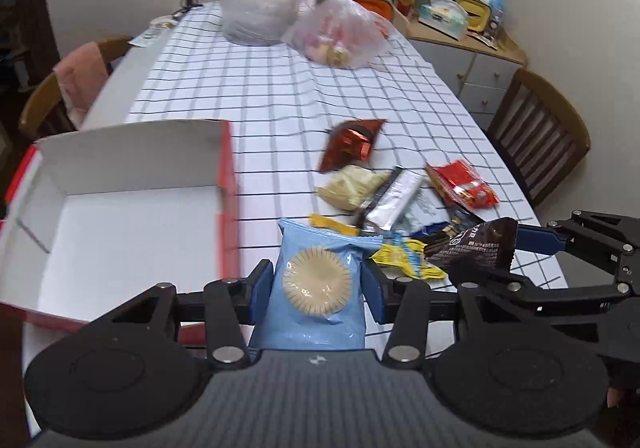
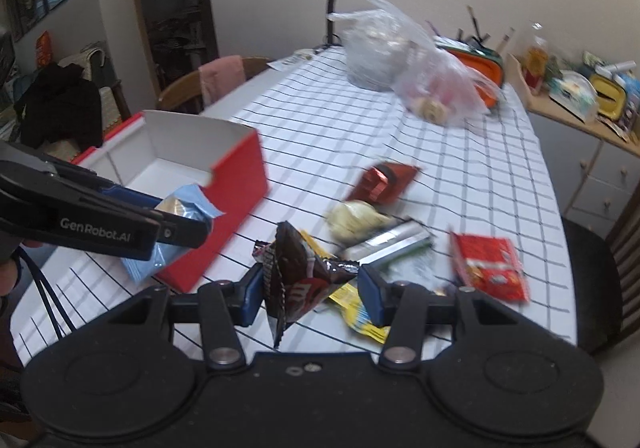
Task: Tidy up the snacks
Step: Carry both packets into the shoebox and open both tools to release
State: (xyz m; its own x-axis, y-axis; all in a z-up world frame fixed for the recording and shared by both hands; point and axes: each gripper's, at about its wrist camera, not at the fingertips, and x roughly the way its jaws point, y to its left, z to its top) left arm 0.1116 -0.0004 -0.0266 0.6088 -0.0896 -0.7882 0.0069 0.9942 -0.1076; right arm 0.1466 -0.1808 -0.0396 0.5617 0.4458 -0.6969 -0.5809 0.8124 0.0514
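Glossy blue plastic wrapper [image 1: 318,288], shiny brown foil packet [image 2: 298,276], matt white-lined cardboard box [image 1: 120,216], checked cloth tablecloth [image 1: 272,88]

A blue biscuit packet [image 1: 318,288] sits upright beside the open red box [image 1: 120,216] — a dark brown packet [image 2: 298,276] hangs tilted above the loose snacks [image 1: 400,200].
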